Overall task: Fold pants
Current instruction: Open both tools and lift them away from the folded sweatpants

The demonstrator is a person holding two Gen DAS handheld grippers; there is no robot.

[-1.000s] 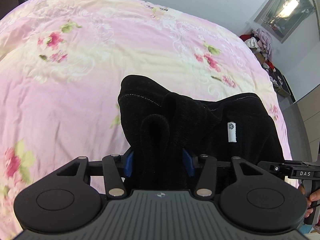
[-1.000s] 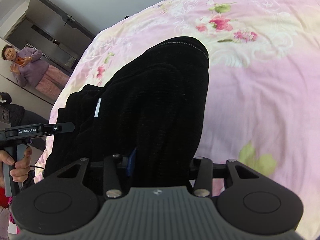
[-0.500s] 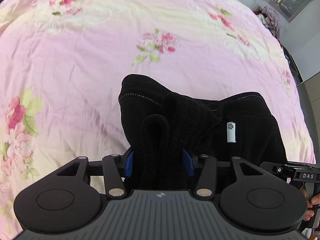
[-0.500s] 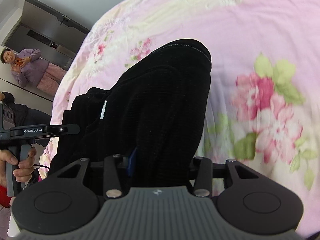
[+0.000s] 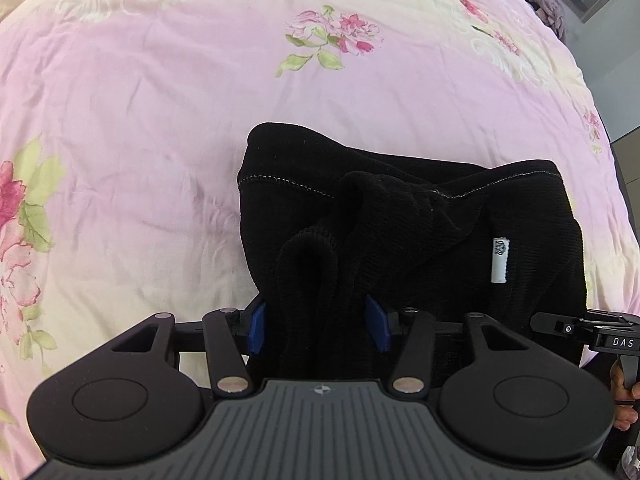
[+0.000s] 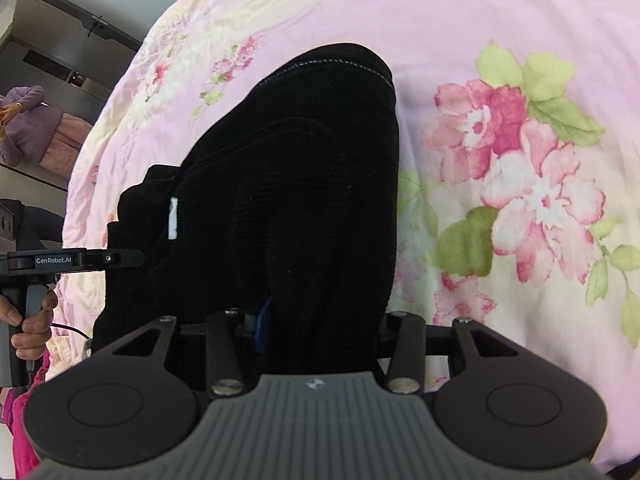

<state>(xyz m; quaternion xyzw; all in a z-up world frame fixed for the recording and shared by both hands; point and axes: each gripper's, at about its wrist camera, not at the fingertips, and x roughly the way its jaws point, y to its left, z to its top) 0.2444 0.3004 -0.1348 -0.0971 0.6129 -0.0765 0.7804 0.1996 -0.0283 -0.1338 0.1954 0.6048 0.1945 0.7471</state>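
Black knitted pants (image 5: 420, 232) with a white label (image 5: 500, 260) hang bunched just above a pink floral bedspread (image 5: 160, 120). My left gripper (image 5: 318, 320) has a thick fold of the waist end between its blue pads (image 5: 256, 322), and its jaws are opening slightly while the fabric still fills the gap. In the right wrist view the pants (image 6: 288, 184) drape forward from my right gripper (image 6: 320, 328), which is shut on another bunch. Only its left blue pad (image 6: 262, 324) shows there. The label (image 6: 173, 218) faces left.
The bedspread (image 6: 520, 20) fills the view around the pants. A hand (image 6: 32, 320) holds the other gripper's handle at the left edge. A person in a purple top (image 6: 24, 120) stands by a dark doorway. Piled clothes (image 5: 548, 8) lie beyond the bed's far right corner.
Both grippers have sunk toward the bed with the pants, and the bedspread now looks much closer. The grip on the fabric looks the same.
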